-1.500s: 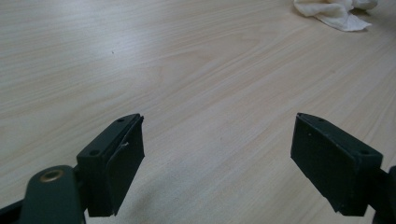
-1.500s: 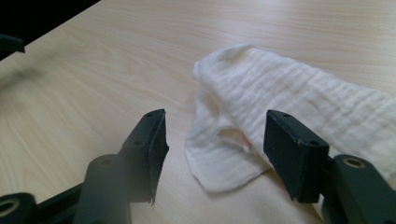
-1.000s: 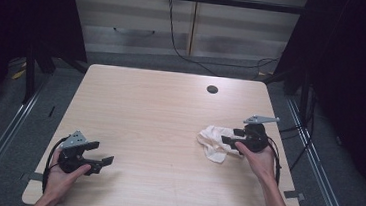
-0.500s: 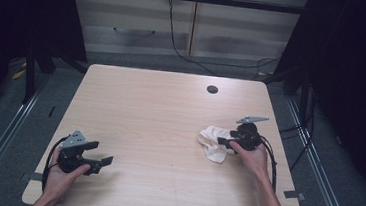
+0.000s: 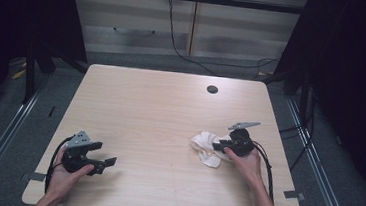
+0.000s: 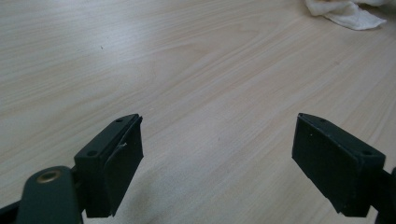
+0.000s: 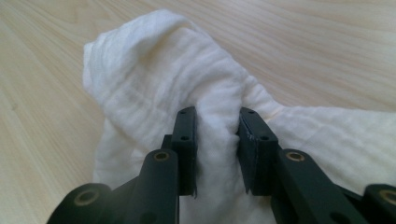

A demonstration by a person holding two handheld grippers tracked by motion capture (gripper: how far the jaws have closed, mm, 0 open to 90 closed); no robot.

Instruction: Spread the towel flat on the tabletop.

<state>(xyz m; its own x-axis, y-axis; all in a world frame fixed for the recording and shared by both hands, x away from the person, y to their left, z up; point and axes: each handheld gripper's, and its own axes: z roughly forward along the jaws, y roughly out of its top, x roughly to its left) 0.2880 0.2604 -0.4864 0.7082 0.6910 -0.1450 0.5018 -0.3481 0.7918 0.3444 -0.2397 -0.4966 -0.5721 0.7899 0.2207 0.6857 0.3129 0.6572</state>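
Since a second ago your right gripper (image 5: 220,147) has dropped lower and pushed into the white cloth (image 5: 206,147), and its jaws have just been closing with a fold of that cloth between them. Your left gripper (image 5: 107,157) has kept its place near the table's (image 5: 160,111) front left corner, and the cloth has bunched a little where you nipped it.

In the high view, the cloth lies crumpled on the right half of the table, well in front of the round cable hole (image 5: 212,89) and apart from it. Its long axis runs roughly from its upper left lobe down toward the front edge, with one tail pointing at you. Your right gripper meets it from the right side, its jaws aimed left across the table. Your left gripper sits well apart from the cloth, jaws aimed right.

In the left gripper view, your jaws stand wide with bare wood between them; nothing is gripped. The cloth (image 6: 345,13) shows far off at the upper right corner.

In the right gripper view, your right gripper (image 7: 217,119) has its jaws narrow, pressing a raised ridge of the cloth (image 7: 154,79) between the pads. The cloth humps up beyond the jaws and spreads flat to the right.
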